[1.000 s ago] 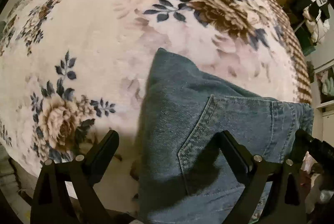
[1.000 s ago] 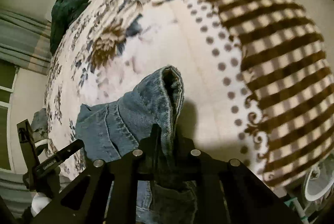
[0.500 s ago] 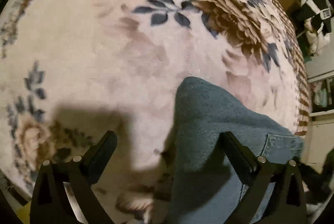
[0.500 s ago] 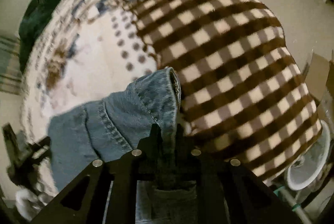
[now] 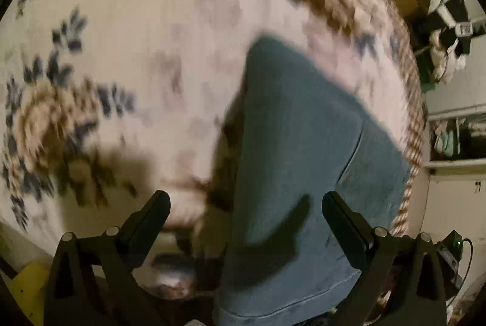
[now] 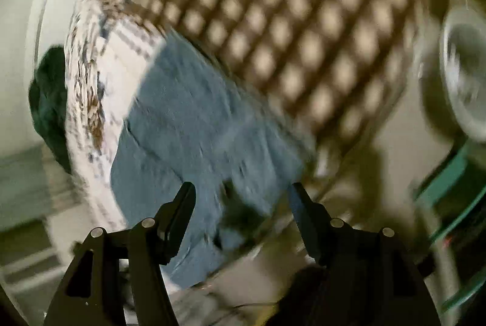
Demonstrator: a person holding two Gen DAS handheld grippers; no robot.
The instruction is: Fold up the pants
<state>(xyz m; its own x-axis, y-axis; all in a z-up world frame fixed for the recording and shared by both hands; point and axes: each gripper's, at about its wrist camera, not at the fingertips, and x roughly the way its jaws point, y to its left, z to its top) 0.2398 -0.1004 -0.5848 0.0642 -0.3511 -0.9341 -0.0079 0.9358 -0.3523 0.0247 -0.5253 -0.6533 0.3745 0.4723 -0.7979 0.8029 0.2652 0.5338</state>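
Now jeans (image 5: 303, 149) at blanket (image 5: 152, 52) edge, right gripper (image 6: 241, 198) just opened

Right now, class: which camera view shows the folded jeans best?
The left wrist view: the jeans fill it, with pocket seam and hem readable despite blur. The right wrist view shows them smeared, lying on the blanket.

Both views are smeared by motion, so the blanket (image 5: 127, 58) flowers and its checks (image 6: 273, 31) have soft edges, the jeans (image 5: 297, 162) run out under the bottom edge, their seams (image 6: 188, 131) are unclear, and the white round thing (image 6: 464, 83) at right cannot be identified
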